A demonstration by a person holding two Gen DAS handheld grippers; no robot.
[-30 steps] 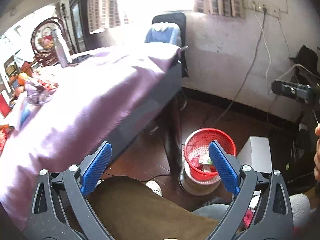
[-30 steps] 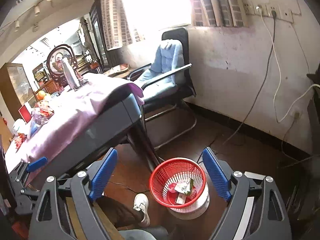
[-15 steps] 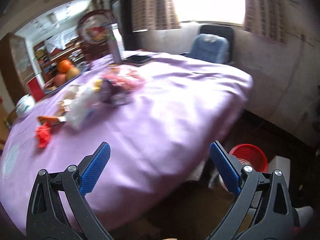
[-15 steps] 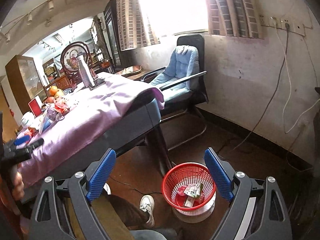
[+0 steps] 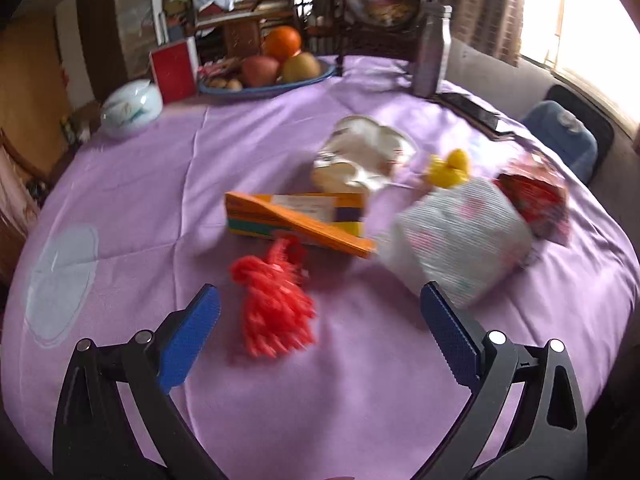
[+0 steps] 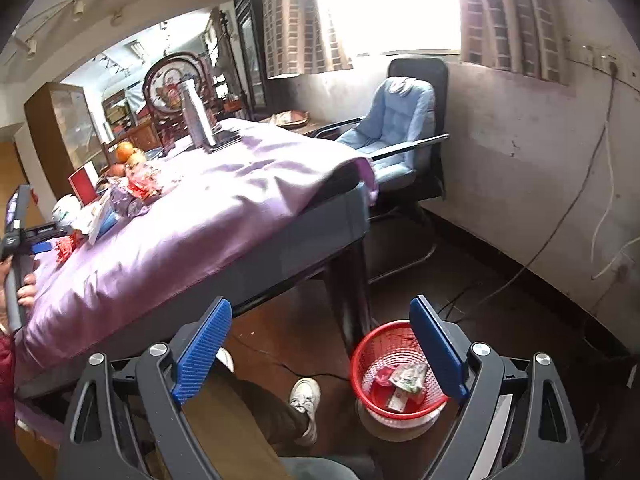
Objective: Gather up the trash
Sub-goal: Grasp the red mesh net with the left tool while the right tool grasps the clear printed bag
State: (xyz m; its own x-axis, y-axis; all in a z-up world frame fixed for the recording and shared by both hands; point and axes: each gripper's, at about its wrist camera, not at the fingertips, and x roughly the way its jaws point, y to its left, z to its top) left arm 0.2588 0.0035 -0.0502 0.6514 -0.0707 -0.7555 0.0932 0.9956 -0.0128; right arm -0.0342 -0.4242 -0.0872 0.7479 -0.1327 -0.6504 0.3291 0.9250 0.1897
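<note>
The left tool [image 5: 320, 336] is spread wide with nothing between its blue ribbed pads, hanging over the near part of the table [image 5: 360, 392], which is draped in a purple cloth. Just ahead of it, between the two fingers in the view, lies a crumpled red-orange mesh net [image 5: 274, 302]. Beyond the net and close to it sits a flat orange cardboard box [image 5: 298, 220], its flap open toward the right. To the right of the box rests a white plastic bag with a faint pink pattern [image 5: 460, 232], blurred, so its contents cannot be made out. A small yellow rubber duck [image 5: 450, 170] stands just behind the bag, a crumpled white and tan wrapper [image 5: 360, 156] lies behind the box, and a shiny red wrapper [image 5: 534, 196] lies at the bag's far right side. At the far edge are a blue dish of fruit [image 5: 268, 72], a red card [image 5: 174, 68], a pale round ceramic jar [image 5: 130, 108] and a tall metal flask [image 5: 432, 48].

The right tool [image 6: 320, 356] is also spread wide and empty, held off the table's side and pointing down at the dark floor [image 6: 500, 280]. A red plastic mesh wastebasket [image 6: 384, 344] stands there by the table leg, behind the tool's right finger, with several wrappers already inside. A blue-cushioned black chair [image 6: 404, 128] stands under the window.
</note>
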